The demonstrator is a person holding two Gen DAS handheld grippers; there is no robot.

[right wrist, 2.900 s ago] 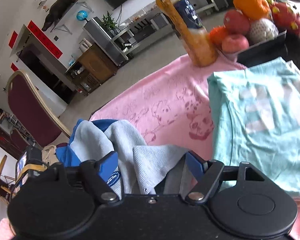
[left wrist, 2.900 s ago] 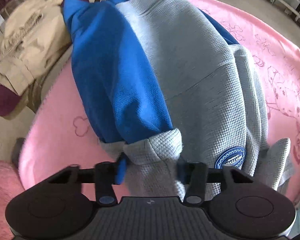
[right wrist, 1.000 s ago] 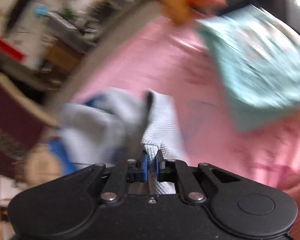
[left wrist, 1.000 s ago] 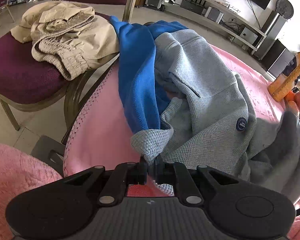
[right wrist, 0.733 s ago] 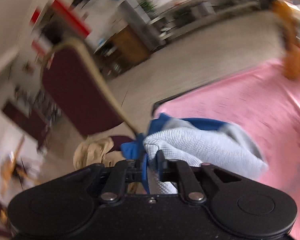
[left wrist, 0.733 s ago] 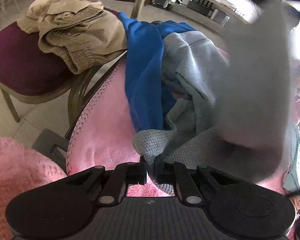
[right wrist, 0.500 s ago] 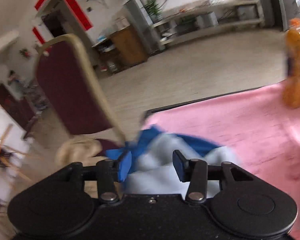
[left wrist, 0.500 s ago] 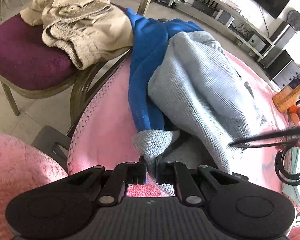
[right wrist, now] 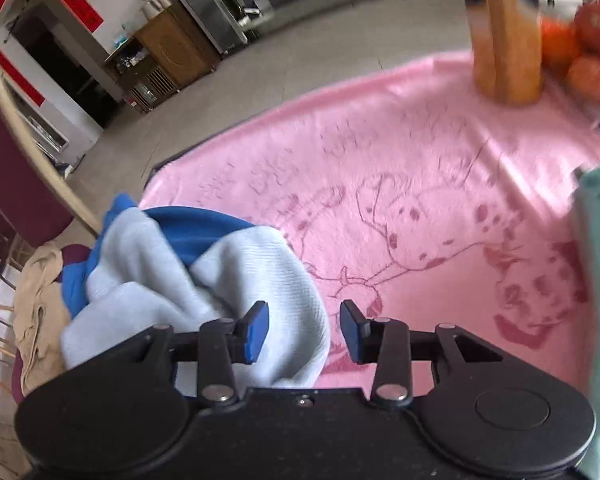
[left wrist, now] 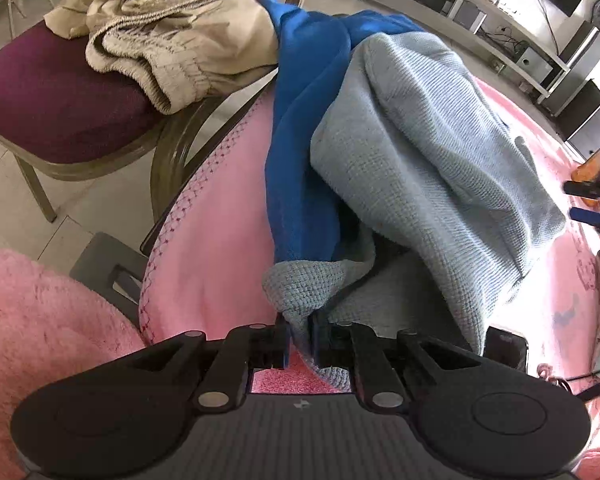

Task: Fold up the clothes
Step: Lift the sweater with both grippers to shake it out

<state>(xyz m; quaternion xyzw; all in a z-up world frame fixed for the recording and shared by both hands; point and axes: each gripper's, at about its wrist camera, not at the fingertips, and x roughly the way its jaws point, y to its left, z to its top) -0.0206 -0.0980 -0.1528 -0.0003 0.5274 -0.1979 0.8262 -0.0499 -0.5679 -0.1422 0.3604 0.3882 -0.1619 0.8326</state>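
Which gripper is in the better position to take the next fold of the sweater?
Probably the right gripper. Its jaws are apart and closing, pressing on nothing, beside the loose grey fold of the sweater. The left gripper is clamped on the cuff.

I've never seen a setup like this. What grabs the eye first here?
A grey and blue sweatshirt lies heaped on a pink blanket, its cuff pinched in the left gripper. The right gripper hangs over the blanket beside it, jaws apart. Beige clothes sit on a maroon chair at left.
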